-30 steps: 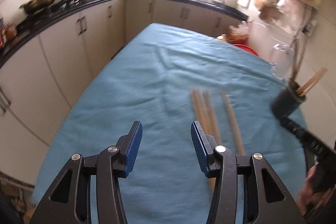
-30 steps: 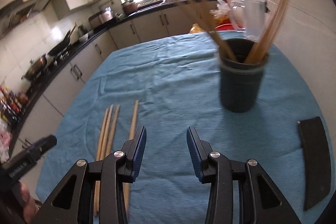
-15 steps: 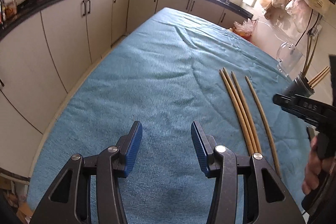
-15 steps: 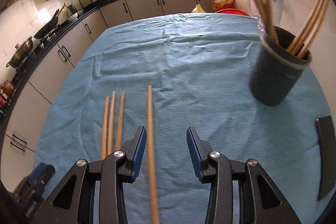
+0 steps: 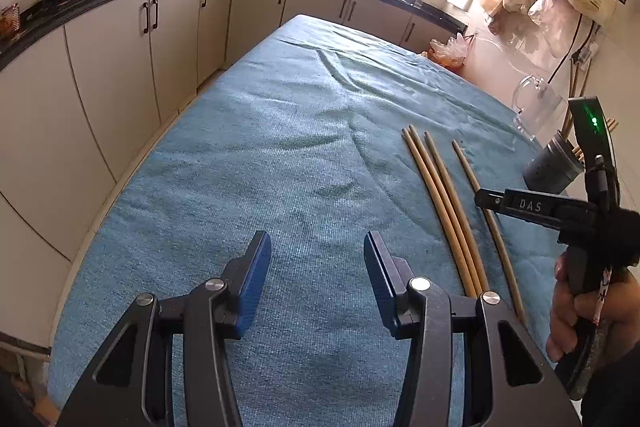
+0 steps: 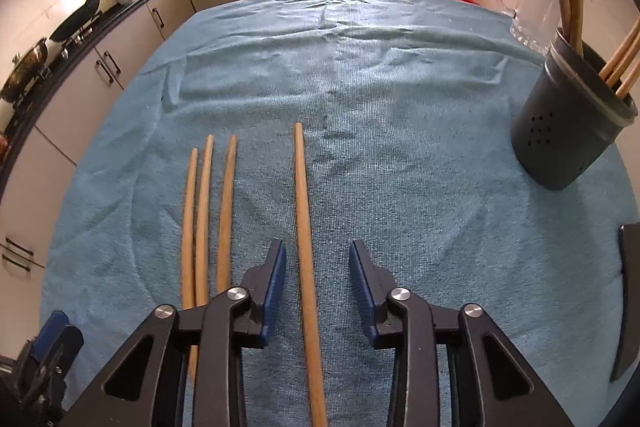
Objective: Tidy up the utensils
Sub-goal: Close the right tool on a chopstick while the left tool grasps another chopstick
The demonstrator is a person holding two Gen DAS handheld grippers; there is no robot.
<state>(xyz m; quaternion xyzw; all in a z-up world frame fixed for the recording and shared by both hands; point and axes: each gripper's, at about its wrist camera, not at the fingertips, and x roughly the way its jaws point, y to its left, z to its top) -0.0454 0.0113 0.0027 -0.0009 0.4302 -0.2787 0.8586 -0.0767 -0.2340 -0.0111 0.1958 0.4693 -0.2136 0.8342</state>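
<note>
1. Closing, the right gripper [image 6: 317, 273] straddled a lone chopstick [image 6: 304, 227] on the blue cloth [image 6: 400, 147]; its pads had not yet touched it.
2. Three chopsticks [image 6: 204, 211] lay just left; the left gripper [image 5: 317, 277] hung partly open, empty.

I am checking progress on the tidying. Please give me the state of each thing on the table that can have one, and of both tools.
Single chopstick: flat on the cloth, between the right tool's fingers, not yet pinched.
Three chopsticks: flat, side by side, untouched.
Utensil holder: upright, already holds chopsticks.
Glass jug: upright.
Right tool: jaws closing around the single chopstick.
Left tool: open, nothing between its fingers.
</note>
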